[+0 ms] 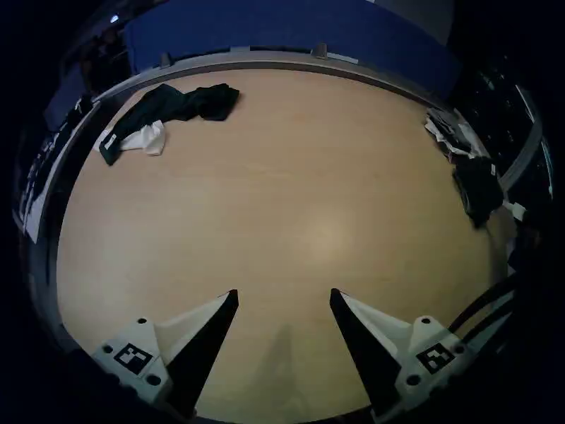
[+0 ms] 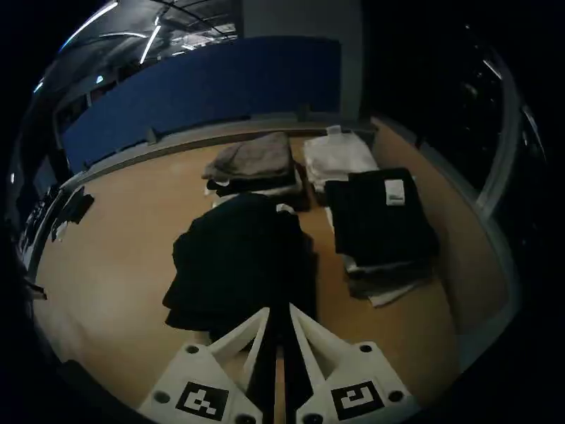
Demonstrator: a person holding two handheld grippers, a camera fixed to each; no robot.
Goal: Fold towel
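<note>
1. The right claw point(image 2: 279, 311) is sitting almost closed, its fingers a sliver apart. Its tips are lying over the near edge of the black towel point(image 2: 233, 268). In this dim view it is appearing to pinch that edge, though the cloth between the fingers is hard to make out.
2. The towel is lying straight ahead of the right claw, touching its tips, in a loose, rumpled fold on the worktop point(image 2: 106, 268). Its long axis is running away from the claw, roughly in line with the fingers.
3. The left claw point(image 1: 284, 293) is hanging wide open, holding nothing, with bare wood under it.
4. The right claw is therefore by far the nearer. The left one is likely needing to travel to the towel before any two-handed fold.
5. Beyond the towel, folded stacks are resting near it: a black stack point(image 2: 378, 212) to its right, then a grey stack point(image 2: 254, 159) and a white stack point(image 2: 339, 159) farther back.
6. Farthest off in the left gripper view, a dark cloth point(image 1: 176, 104) is sprawling at the worktop's far left edge, and a pile point(image 1: 473, 177) is lying at its far right.
</note>
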